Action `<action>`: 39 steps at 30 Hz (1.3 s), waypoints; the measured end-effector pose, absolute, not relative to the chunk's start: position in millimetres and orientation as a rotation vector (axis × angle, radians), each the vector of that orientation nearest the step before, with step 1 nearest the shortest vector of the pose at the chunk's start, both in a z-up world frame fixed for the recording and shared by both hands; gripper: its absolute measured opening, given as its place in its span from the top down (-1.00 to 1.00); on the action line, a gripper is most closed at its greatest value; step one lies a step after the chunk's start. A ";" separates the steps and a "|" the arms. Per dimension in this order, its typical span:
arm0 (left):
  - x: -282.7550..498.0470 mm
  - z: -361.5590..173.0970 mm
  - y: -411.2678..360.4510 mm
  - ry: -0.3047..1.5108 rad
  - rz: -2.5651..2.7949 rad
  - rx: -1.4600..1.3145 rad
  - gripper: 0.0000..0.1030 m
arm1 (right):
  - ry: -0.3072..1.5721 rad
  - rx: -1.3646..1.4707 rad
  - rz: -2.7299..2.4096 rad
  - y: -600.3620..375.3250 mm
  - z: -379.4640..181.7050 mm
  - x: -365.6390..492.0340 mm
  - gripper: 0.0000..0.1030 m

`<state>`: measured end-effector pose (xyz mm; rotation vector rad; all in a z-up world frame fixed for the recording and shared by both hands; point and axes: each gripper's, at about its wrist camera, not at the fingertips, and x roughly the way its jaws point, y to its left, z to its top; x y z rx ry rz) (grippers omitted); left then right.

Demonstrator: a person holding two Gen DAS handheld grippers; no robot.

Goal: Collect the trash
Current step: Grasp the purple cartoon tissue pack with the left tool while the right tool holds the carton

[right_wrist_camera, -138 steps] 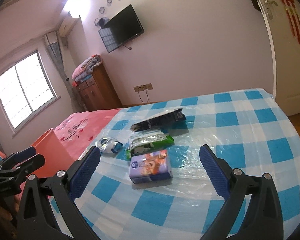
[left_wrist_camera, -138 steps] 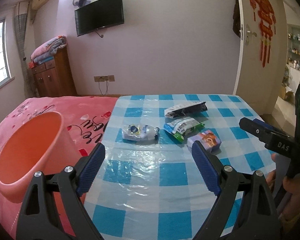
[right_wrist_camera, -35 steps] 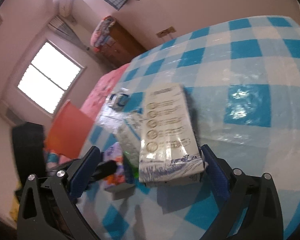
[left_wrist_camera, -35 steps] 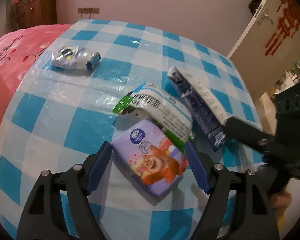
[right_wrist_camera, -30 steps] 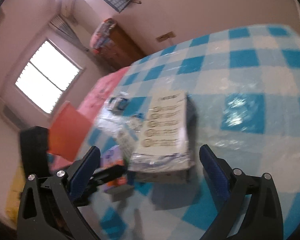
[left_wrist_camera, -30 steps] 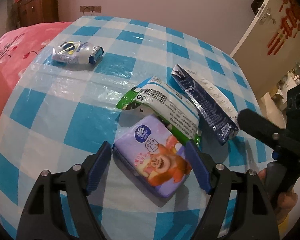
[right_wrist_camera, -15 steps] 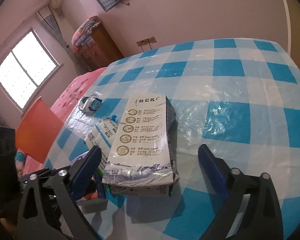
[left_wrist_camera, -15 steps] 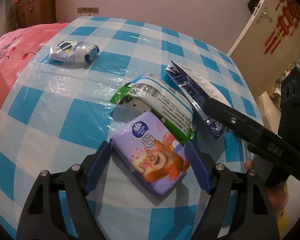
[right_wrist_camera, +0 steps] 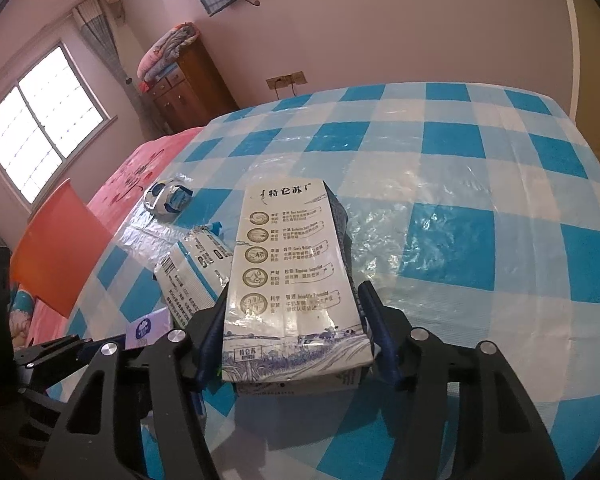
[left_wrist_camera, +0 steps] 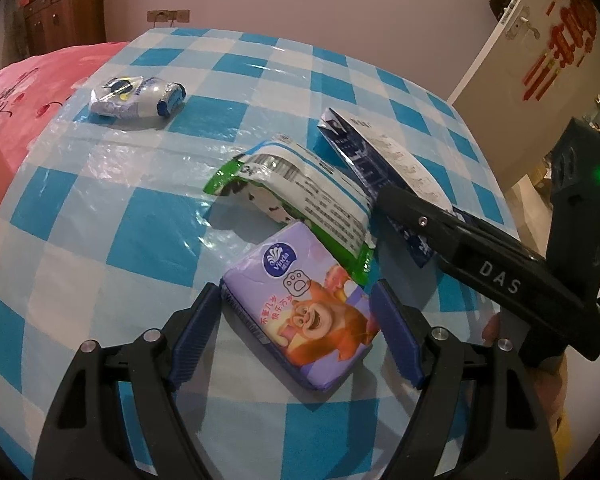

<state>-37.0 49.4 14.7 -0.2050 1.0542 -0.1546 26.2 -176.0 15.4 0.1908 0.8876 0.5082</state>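
A purple tissue pack (left_wrist_camera: pixel 304 312) with a cartoon bear lies on the checked table between the fingers of my left gripper (left_wrist_camera: pixel 296 336), which has closed onto its sides. A green and white wrapper (left_wrist_camera: pixel 300 196) lies just behind it. My right gripper (right_wrist_camera: pixel 296 336) is shut on a flattened blue and white milk carton (right_wrist_camera: pixel 288 272), which also shows in the left wrist view (left_wrist_camera: pixel 384 168). A crushed small bottle (left_wrist_camera: pixel 136 96) lies at the far left of the table, also in the right wrist view (right_wrist_camera: pixel 168 196).
The blue and white checked table (right_wrist_camera: pixel 480 208) has a plastic cover. An orange bin (right_wrist_camera: pixel 56 256) stands at the table's left beside a pink bed (left_wrist_camera: pixel 28 80). A wooden cabinet (right_wrist_camera: pixel 184 84) stands by the far wall. A door (left_wrist_camera: pixel 512 40) is at right.
Both grippers have narrowed: the left onto the tissue pack, the right onto the milk carton. The right gripper moved forward along the carton.
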 end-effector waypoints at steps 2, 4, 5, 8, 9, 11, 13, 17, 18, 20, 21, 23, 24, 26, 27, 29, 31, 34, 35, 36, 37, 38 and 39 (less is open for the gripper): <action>-38.5 15.7 48.1 1.053 -0.152 -0.202 -0.51 | 0.882 0.189 0.506 -176.2 16.0 25.5 -0.18; -40.8 17.4 45.2 1.043 -0.142 -0.180 -0.54 | 0.877 0.189 0.503 -176.8 16.7 24.5 -0.18; -41.7 17.5 43.5 1.043 -0.146 -0.174 -0.56 | 0.874 0.191 0.502 -177.7 16.9 24.5 -0.18; -43.5 16.8 41.6 1.050 -0.157 -0.181 -0.57 | 0.867 0.204 0.506 -180.2 17.6 24.6 -0.18; -43.5 16.4 40.4 1.052 -0.159 -0.177 -0.57 | 0.865 0.205 0.509 -180.8 18.0 24.5 -0.17; -44.5 14.8 39.5 1.060 -0.156 -0.172 -0.57 | 0.861 0.206 0.509 -181.8 18.4 24.4 -0.17; -44.7 13.4 39.5 1.065 -0.162 -0.190 -0.58 | 0.854 0.209 0.508 -182.9 19.3 23.9 -0.17; -45.0 12.6 36.5 1.051 -0.150 -0.174 -0.61 | 0.843 0.224 0.508 -186.7 20.7 23.3 -0.16; -43.9 12.6 36.2 1.048 -0.147 -0.177 -0.62 | 0.841 0.229 0.511 -187.4 21.1 23.2 -0.16; -41.9 12.3 34.5 1.044 -0.142 -0.171 -0.65 | 0.835 0.237 0.515 -188.4 22.4 22.0 -0.16; -40.7 11.8 33.7 1.039 -0.136 -0.162 -0.66 | 0.832 0.238 0.517 -188.7 23.1 21.4 -0.16; -39.3 10.9 32.3 1.024 -0.126 -0.137 -0.66 | 0.826 0.240 0.519 -189.7 24.6 19.8 -0.16; -39.0 10.6 31.2 1.020 -0.124 -0.125 -0.66 | 0.824 0.242 0.521 -190.1 25.4 19.2 -0.16; -40.2 10.2 29.6 1.013 -0.128 -0.101 -0.66 | 0.819 0.248 0.522 -191.0 26.4 18.0 -0.16; -41.1 10.1 29.6 1.010 -0.132 -0.095 -0.65 | 0.817 0.252 0.524 -191.5 26.7 17.7 -0.16; -41.4 10.5 30.7 1.008 -0.135 -0.093 -0.61 | 0.816 0.263 0.527 -192.3 26.9 17.1 -0.16; -42.0 10.8 32.9 1.006 -0.140 -0.100 -0.56 | 0.816 0.271 0.530 -193.0 26.6 16.1 -0.16; -44.2 11.0 34.7 1.000 -0.151 -0.102 -0.50 | 0.814 0.289 0.535 -193.9 26.7 14.8 -0.16; -44.7 11.2 35.5 0.998 -0.154 -0.102 -0.46 | 0.815 0.298 0.540 -194.4 26.7 14.4 -0.16; -45.2 11.3 36.1 0.998 -0.156 -0.104 -0.43 | 0.817 0.311 0.545 -195.3 26.6 14.1 -0.16; -45.7 11.9 38.3 0.998 -0.161 -0.112 -0.38 | 0.818 0.324 0.550 -196.3 26.5 13.9 -0.16; -46.4 12.1 39.3 0.999 -0.164 -0.117 -0.36 | 0.818 0.332 0.552 -197.1 26.3 14.0 -0.16; -46.8 12.6 41.5 0.999 -0.170 -0.123 -0.32 | 0.819 0.342 0.556 -198.0 26.3 13.7 -0.16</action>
